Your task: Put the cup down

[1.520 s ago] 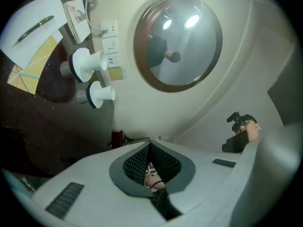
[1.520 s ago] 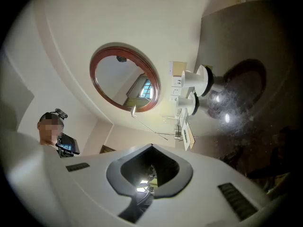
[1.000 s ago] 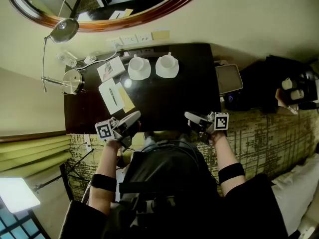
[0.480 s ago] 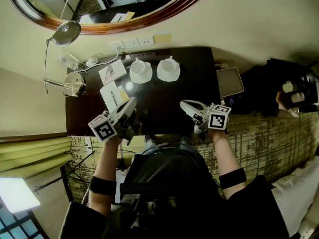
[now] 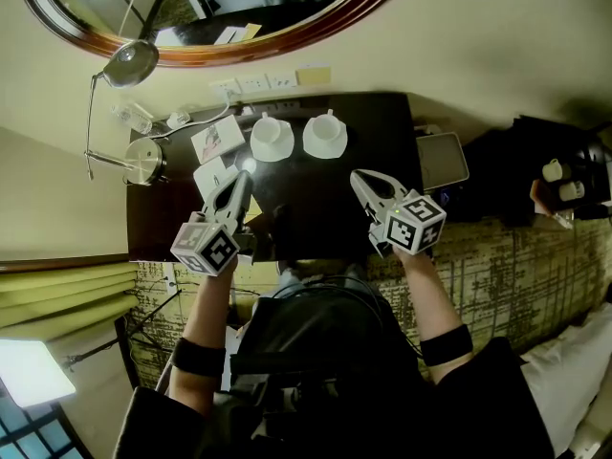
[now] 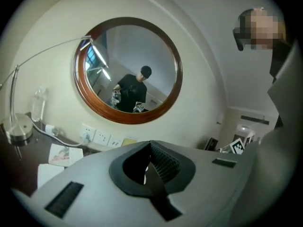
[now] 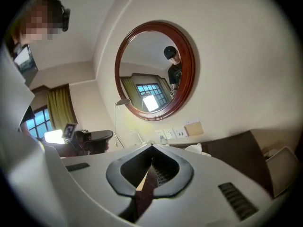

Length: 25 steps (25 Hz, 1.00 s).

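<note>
The left gripper (image 5: pixel 243 176) and right gripper (image 5: pixel 360 179), both closed and empty, hover over the desk (image 5: pixel 316 204), with the left cup (image 5: pixel 270 130) and right cup (image 5: pixel 325 127), apparently on saucers (image 5: pixel 273 156), at its far edge.

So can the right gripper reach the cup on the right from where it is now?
Probably yes. Only bare desk lies between the right gripper and the right cup on its saucer, nothing in the way. Its jaws are shut, though, so they would have to open first.

Two cups (image 5: pixel 271 130), two saucers (image 5: pixel 273 157), one mirror (image 5: pixel 239 3), one lamp (image 5: pixel 132 62).
</note>
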Available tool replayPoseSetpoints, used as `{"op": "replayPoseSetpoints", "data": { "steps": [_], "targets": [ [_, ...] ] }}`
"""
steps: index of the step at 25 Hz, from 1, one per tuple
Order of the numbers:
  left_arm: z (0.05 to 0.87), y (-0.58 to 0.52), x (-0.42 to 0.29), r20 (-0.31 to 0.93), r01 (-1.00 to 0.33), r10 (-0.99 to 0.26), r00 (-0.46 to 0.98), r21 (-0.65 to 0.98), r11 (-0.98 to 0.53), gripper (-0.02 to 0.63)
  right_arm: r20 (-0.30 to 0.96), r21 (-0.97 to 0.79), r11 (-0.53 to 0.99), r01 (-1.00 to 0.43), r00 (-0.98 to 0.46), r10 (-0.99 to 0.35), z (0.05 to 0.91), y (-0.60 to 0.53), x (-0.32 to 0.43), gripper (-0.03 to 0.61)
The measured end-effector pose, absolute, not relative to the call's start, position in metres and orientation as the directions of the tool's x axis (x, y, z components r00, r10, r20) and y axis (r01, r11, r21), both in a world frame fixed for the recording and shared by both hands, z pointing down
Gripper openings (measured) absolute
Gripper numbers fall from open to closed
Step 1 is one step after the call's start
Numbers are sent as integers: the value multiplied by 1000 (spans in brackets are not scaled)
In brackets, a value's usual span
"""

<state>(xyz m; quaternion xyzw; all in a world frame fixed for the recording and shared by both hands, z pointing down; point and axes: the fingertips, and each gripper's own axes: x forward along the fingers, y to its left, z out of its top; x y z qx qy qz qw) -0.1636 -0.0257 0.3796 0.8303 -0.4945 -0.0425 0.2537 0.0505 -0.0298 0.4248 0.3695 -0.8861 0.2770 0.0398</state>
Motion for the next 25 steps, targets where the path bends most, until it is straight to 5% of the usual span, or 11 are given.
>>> {"op": "replayPoseSetpoints", "data": {
  "steps": [11,25],
  "targets": [
    [406,-26,-174,345,-971,-908,239,67,-230,2,422,-150,458,-876,-476,-772,438,-42,68,6],
    [419,-16,-161,371,-961,-887,276,87,-263,2,462,-106,477,-873,-468,-753,452,-25,58,25]
  ]
}}
